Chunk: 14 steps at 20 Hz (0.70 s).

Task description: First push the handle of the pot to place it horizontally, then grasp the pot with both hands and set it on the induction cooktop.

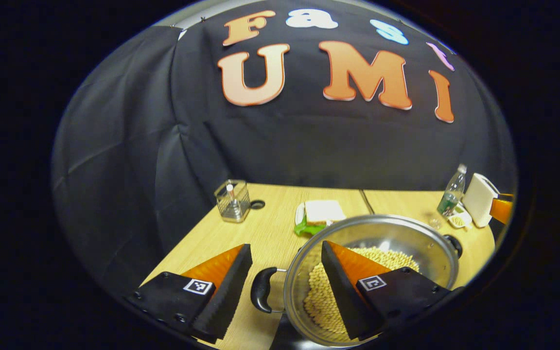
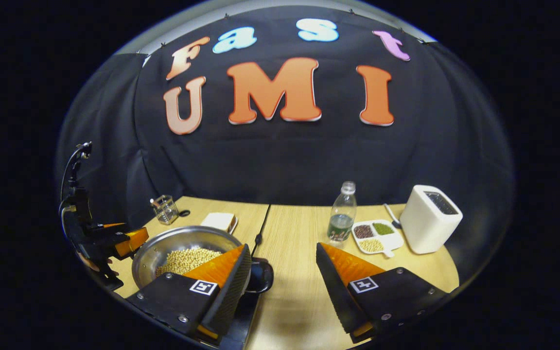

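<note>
A steel pot (image 1: 406, 238) holding soybeans (image 1: 323, 296) sits low in the left gripper view. Its black loop handle (image 1: 263, 290) lies between the fingers of my open left gripper (image 1: 286, 246); one finger hangs over the beans, the other outside the rim. In the right gripper view the pot (image 2: 173, 243) is at lower left, and its other black handle (image 2: 262, 277) sits just inside one finger of my open right gripper (image 2: 283, 248). A dark flat cooktop (image 2: 243, 316) shows under the pot's near edge. The left gripper (image 2: 127, 241) is at the pot's far side.
On the wooden table (image 2: 289, 291) stand a water bottle (image 2: 342, 214), a divided dish of beans (image 2: 377, 236), a white toaster (image 2: 429, 218), a glass jar (image 2: 165, 209), a mesh holder (image 1: 232, 200) and bread on a plate (image 1: 323, 212).
</note>
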Available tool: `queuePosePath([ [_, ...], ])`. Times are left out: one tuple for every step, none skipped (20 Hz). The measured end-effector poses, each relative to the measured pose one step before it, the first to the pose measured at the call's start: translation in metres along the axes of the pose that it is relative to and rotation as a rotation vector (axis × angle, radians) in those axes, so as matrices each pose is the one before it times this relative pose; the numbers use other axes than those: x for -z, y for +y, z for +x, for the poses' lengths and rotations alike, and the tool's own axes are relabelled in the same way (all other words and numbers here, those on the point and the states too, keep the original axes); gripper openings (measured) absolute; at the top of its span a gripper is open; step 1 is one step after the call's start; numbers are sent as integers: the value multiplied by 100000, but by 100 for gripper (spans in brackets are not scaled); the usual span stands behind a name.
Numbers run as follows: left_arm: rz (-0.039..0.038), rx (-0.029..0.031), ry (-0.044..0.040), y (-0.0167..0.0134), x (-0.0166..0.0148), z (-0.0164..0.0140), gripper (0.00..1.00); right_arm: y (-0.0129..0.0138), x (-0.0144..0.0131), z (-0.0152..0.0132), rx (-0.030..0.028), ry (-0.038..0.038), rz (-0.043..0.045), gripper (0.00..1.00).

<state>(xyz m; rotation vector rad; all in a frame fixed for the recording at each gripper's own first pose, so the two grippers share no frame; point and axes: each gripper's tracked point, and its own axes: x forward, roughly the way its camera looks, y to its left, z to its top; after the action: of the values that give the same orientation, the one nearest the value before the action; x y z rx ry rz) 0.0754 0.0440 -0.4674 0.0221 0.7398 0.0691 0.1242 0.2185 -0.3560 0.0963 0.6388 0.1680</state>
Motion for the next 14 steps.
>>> queuePosePath([
  [-743,586,-3751,-474,-1620,-959,94,-1042,-1709,-1694,1584,-5160,-667,84],
  [-911,772,-3719,-651,-1649,-1027,94,-1047,-1661,-1595,873,-4671,-248,83],
  [-863,901,-3327,-482,-1629,-1012,94,-958,-1578,-1430,190,-4335,-161,84],
  [-416,963,-3959,-524,-1795,-1171,94,-1082,-1353,-1321,518,-3726,-795,84],
  [-78,907,-4215,-421,-1831,-1174,94,-1499,-994,-1131,2096,-3157,-1379,84],
  [279,911,-3936,-524,-1783,-1048,93,-1545,-971,-1114,1654,-2509,-1249,85],
  [154,755,-3405,-754,-1662,-1323,93,-1508,-1321,-1383,1601,-2979,-991,85],
  [90,949,-2918,-725,-1570,-1100,93,-1229,-1055,-1144,1348,-2355,-588,85],
  [-170,1577,-2798,-706,-1128,-852,93,-1015,-1146,-1007,1503,-2473,-343,90],
  [-419,1828,-2495,-531,-960,-527,93,-813,-1162,-928,1294,-2387,-289,90],
  [-354,3267,-1896,-847,-733,-484,93,-1169,-1136,-780,1828,-2053,-658,85],
  [-496,1616,-2083,-968,-1276,-954,93,-1001,-1158,-810,1632,-2157,-522,86],
  [26,1327,-2593,-1017,-1673,-1144,93,-634,-1289,-963,815,-2619,-140,86],
  [-140,846,-3151,-593,-1795,-1018,93,-360,-1447,-783,-374,-3232,128,87],
])
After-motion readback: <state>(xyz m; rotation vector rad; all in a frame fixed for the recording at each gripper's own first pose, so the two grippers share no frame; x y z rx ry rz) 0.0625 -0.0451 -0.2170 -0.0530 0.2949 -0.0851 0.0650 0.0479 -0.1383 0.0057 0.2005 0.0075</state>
